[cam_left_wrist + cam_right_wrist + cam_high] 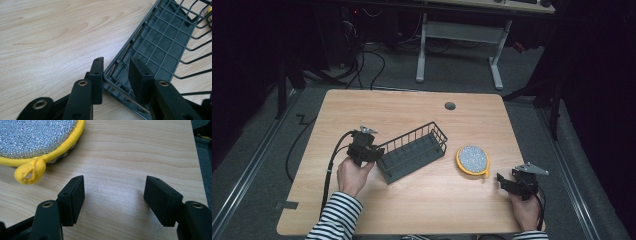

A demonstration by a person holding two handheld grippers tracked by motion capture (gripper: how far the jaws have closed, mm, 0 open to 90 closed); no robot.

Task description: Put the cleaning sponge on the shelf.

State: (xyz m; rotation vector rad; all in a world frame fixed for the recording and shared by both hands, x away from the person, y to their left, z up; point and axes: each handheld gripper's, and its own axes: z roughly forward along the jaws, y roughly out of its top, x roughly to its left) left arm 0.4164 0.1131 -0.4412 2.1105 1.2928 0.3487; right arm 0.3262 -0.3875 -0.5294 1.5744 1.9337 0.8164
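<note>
A dark wire basket (412, 152) lies slantwise across the middle of the wooden table (422, 205). My left gripper (377, 152) holds its near-left end. In the left gripper view the jaws straddle the basket's (162, 42) corner rim, one pad outside and one inside, so the left gripper (117, 65) is shut on it. A round scrubbing pad (472, 160) with a silver face and yellow rim lies right of the basket. My right gripper (502, 180) rests low near the table's right front, open. In its own view the right gripper (115, 187) has bare wood between its jaws, and the pad's (37, 137) yellow loop lies just beyond the left jaw.
A grey cable grommet (450, 106) sits in the tabletop near the far edge. Beyond the table stands a white desk frame (459, 35) on a dark floor with cables. The table's right edge (523, 175) runs close to my right gripper.
</note>
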